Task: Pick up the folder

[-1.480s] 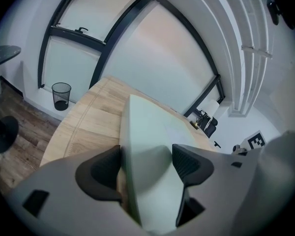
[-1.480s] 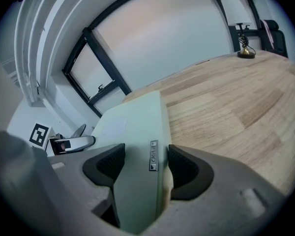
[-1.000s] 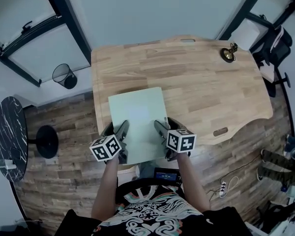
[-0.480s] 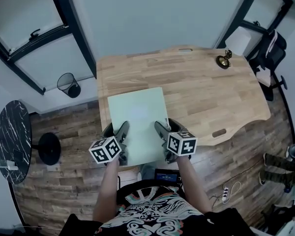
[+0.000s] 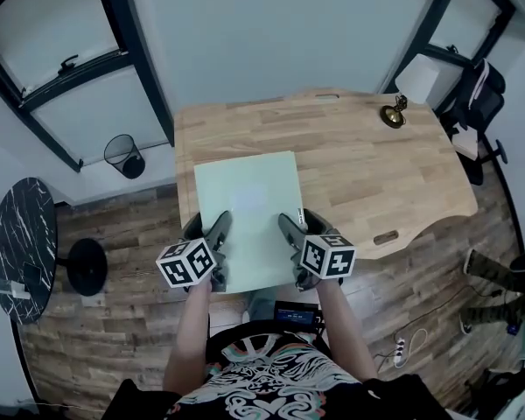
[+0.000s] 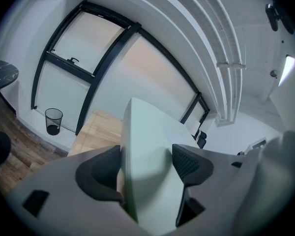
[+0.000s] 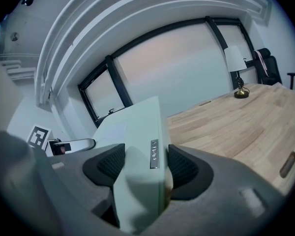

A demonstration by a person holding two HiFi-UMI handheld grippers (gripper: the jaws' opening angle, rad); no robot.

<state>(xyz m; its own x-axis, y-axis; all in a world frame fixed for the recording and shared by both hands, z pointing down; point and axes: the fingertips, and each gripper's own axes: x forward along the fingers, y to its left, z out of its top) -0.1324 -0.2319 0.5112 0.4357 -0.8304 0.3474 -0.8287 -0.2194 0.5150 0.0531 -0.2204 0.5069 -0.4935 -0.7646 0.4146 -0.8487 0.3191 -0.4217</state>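
Observation:
A pale green folder [image 5: 248, 213] is held flat above the front left part of the wooden desk [image 5: 367, 160]. My left gripper [image 5: 217, 245] is shut on its near left edge, and my right gripper [image 5: 290, 240] is shut on its near right edge. In the left gripper view the folder [image 6: 146, 156] fills the space between the dark pads [image 6: 191, 162]. In the right gripper view the folder [image 7: 140, 151] sits clamped between both pads [image 7: 182, 167], a small metal label showing on its edge.
A brass desk lamp [image 5: 390, 115] stands at the desk's far right corner. A black office chair [image 5: 477, 94] is beyond it. A wire bin [image 5: 122, 153] and a round black marble table [image 5: 22, 248] stand on the wood floor to the left.
Both grippers keep their hold on the folder. It sits slightly higher and more to the right over the desk than a second ago.

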